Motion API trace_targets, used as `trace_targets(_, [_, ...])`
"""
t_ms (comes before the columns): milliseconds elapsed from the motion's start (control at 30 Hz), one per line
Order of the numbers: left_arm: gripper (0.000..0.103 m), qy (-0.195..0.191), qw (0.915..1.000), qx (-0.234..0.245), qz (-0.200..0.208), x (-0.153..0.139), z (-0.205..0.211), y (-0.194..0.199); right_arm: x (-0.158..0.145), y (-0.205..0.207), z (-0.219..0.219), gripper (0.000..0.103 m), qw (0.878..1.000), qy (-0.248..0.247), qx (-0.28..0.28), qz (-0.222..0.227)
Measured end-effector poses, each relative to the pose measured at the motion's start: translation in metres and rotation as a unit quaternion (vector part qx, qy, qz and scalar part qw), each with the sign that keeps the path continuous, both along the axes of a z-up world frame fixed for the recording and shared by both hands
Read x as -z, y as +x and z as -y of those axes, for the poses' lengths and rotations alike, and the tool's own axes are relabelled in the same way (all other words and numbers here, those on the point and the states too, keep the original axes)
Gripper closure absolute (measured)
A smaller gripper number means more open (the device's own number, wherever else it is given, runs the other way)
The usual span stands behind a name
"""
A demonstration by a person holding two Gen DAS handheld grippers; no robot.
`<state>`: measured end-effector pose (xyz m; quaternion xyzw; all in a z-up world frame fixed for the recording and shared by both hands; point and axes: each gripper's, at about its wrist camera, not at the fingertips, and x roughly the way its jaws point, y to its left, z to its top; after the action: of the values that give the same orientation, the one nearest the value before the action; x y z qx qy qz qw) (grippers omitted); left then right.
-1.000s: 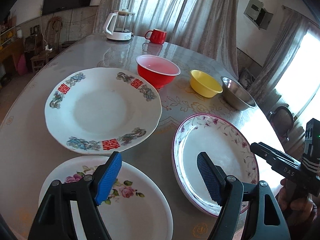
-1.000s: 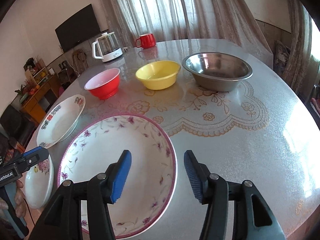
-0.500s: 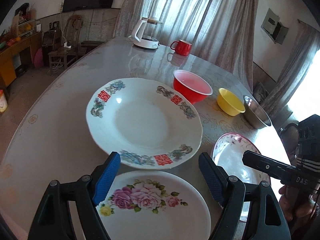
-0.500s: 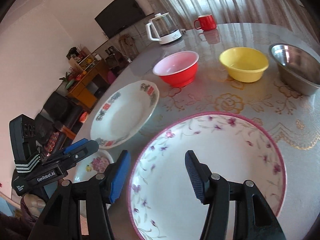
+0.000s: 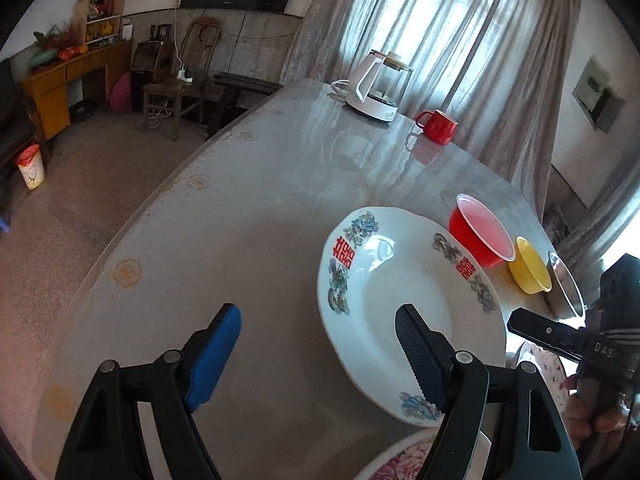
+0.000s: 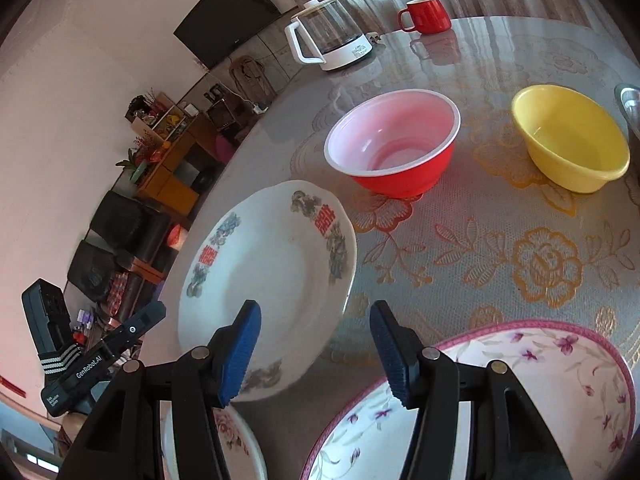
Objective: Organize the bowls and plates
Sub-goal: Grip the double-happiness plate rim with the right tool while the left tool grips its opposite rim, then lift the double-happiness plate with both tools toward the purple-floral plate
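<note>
A white plate with red characters (image 5: 400, 300) (image 6: 272, 272) lies on the table. My left gripper (image 5: 316, 316) hovers over bare table at its left edge. Its jaws are closing a little, with nothing between them. My right gripper (image 6: 315, 312) stands open above that plate's near rim, next to the purple-rimmed floral plate (image 6: 520, 392). A rose plate (image 5: 400, 464) (image 6: 236, 432) peeks out under both grippers. Behind stand a red bowl (image 5: 480, 232) (image 6: 396, 148), a yellow bowl (image 5: 528, 268) (image 6: 568, 148) and a steel bowl (image 5: 566, 284).
A glass kettle (image 5: 376, 84) (image 6: 328, 36) and a red mug (image 5: 438, 126) (image 6: 426, 14) stand at the far side of the round table. The table's edge (image 5: 160, 200) curves close on the left, with floor and furniture beyond it. A hand holds the right gripper at the right.
Both grippers have swung to the left. The left one went from over the rose plate to bare table beside the white plate. The right one left the purple-rimmed plate for the white plate's rim.
</note>
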<state>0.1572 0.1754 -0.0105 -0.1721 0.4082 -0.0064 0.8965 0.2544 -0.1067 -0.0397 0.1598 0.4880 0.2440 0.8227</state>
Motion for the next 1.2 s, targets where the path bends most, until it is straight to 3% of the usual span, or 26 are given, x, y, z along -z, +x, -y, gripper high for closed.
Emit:
trace_targets(133, [0.04, -0.021, 0.9995, 0.016, -0.014, 0.01, -0.006, 0.018, 0.011, 0.016, -0.004, 0.046, 1.0, -0.001, -0.001, -0.021])
trace_targets(267, [0.047, -0.035, 0.9987, 0.032, -0.02, 0.017, -0.007, 0.031, 0.017, 0.021, -0.005, 0.046, 1.0, -0.008, 0.001, -0.026])
trace_targets(367, [0.05, -0.045, 0.9978, 0.043, -0.024, 0.02, -0.004, 0.04, 0.016, 0.024, -0.009, 0.05, 1.0, -0.02, 0.0, -0.02])
trace_targets(433, [0.05, -0.043, 0.9976, 0.047, -0.026, 0.022, -0.003, 0.046, 0.016, 0.025, -0.013, 0.062, 1.0, -0.015, -0.01, -0.019])
trace_targets(467, [0.05, -0.044, 0.9974, 0.047, -0.032, 0.024, -0.003, 0.05, 0.016, 0.027, -0.015, 0.064, 1.0, -0.021, -0.011, -0.019])
trace_targets(567, [0.063, -0.054, 0.9957, 0.054, -0.053, 0.029, 0.0, 0.061, 0.016, 0.029, -0.022, 0.064, 0.999, -0.037, -0.021, -0.018])
trace_targets(700, [0.071, -0.056, 0.994, 0.077, -0.053, 0.029, 0.008, 0.067, 0.024, 0.035, -0.026, 0.069, 0.998, -0.038, -0.033, -0.034])
trace_targets(800, [0.072, -0.038, 0.9947, 0.082, -0.049, 0.028, 0.013, 0.066, 0.026, 0.036, -0.03, 0.068, 0.997, -0.045, -0.043, -0.037])
trace_targets(900, [0.073, -0.064, 0.9935, 0.079, -0.051, 0.03, 0.008, 0.063, 0.025, 0.039, -0.028, 0.068, 0.997, -0.041, -0.043, -0.039])
trace_targets(1200, [0.073, -0.079, 0.9912, 0.097, -0.044, 0.023, 0.011, 0.047, 0.023, 0.034, -0.026, 0.065, 0.997, -0.052, -0.039, -0.03])
